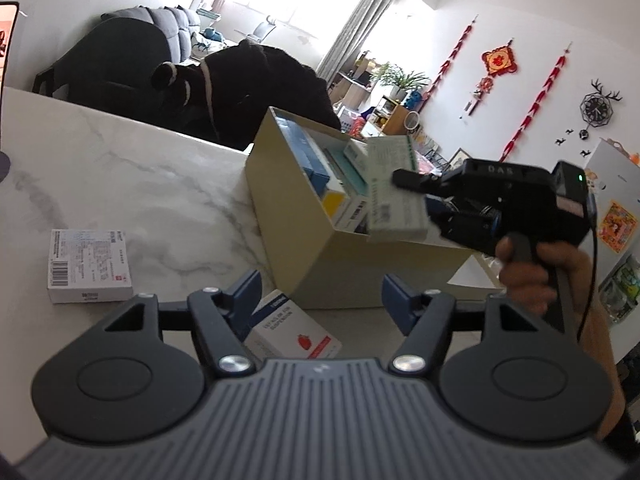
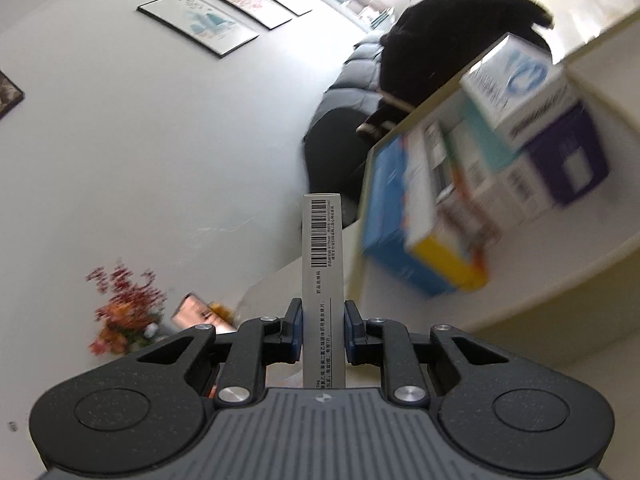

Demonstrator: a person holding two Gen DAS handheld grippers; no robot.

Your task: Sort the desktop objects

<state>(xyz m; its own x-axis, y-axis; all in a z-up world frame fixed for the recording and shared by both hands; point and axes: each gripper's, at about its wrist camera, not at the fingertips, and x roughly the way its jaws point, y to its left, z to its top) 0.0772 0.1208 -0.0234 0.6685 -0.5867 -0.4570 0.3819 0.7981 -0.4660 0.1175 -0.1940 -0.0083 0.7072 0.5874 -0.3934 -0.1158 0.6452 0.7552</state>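
The right gripper [image 2: 322, 332] clamps a flat white carton [image 2: 323, 280] over the cream box [image 1: 304, 236] of packets. The left gripper [image 1: 320, 300] stands open above a strawberry carton [image 1: 292, 336] on the marble table [image 1: 140, 176].

A sofa [image 1: 168, 24] is seen beyond the marble table [image 1: 120, 168], with dark clothing [image 1: 256, 88] heaped before it. Curtains [image 1: 360, 28] are hung beside a bright window. Red ornaments [image 1: 500, 62] and a clock [image 1: 597, 110] are fixed to the white wall. In the right view, three framed pictures [image 2: 200, 24] are hung on a wall, and flowers [image 2: 128, 312] are seen below, blurred.
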